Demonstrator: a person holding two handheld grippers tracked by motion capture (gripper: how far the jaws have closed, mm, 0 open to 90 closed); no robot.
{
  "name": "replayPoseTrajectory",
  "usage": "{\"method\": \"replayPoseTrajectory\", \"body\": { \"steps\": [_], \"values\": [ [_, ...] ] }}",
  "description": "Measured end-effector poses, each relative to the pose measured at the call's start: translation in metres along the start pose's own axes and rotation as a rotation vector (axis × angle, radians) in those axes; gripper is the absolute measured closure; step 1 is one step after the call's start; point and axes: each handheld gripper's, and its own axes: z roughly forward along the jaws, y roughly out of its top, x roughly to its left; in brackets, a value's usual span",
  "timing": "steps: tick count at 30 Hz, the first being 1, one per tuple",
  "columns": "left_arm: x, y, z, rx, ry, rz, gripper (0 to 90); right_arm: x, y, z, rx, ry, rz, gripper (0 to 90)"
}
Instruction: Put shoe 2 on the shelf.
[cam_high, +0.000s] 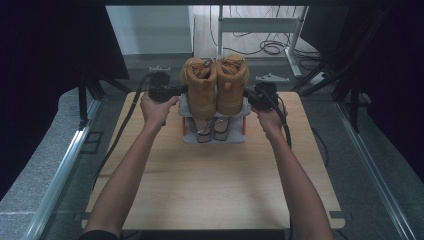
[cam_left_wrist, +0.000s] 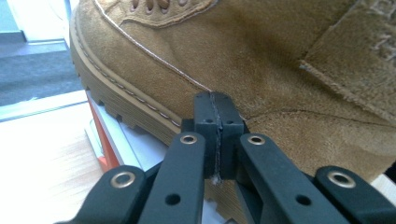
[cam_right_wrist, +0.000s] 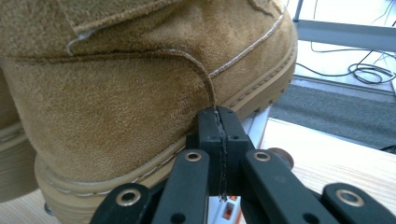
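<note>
Two tan suede boots stand side by side on the top shelf of a small grey rack (cam_high: 214, 138) with red posts. My left gripper (cam_high: 181, 91) is shut, its tips against the outer side of the left boot (cam_high: 199, 86). In the left gripper view the closed jaws (cam_left_wrist: 215, 100) meet the boot's suede (cam_left_wrist: 261, 51) just above the sole. My right gripper (cam_high: 248, 94) is shut too, tips at the outer side of the right boot (cam_high: 232, 82). In the right gripper view it (cam_right_wrist: 217, 114) touches that boot (cam_right_wrist: 116, 102) near the sole's welt. Nothing sits between either pair of jaws.
A pair of sandals (cam_high: 212, 127) lies on the rack's lower shelf. The rack stands at the far middle of a wooden table (cam_high: 215, 185). Behind it are a white desk frame (cam_high: 260, 25) and floor cables (cam_high: 272, 47). Dark curtains flank both sides.
</note>
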Motion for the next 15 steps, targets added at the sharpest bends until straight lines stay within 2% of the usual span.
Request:
{"method": "replayPoseTrajectory", "body": {
  "steps": [3,7,15],
  "values": [
    [-0.0036,0.0006,0.0002,0.004,0.025,0.026,89.8,0.0031,0.0003,0.0002,-0.001,-0.023,-0.009,90.0],
    [-0.0007,-0.0006,-0.0004,-0.002,0.008,0.017,89.7,0.001,-0.0003,-0.0002,-0.002,-0.007,-0.008,90.0],
    [-0.0002,-0.0001,-0.0015,0.005,0.011,0.024,89.6,-0.0016,-0.0008,-0.0002,-0.002,0.01,-0.004,89.9]
  ]
}}
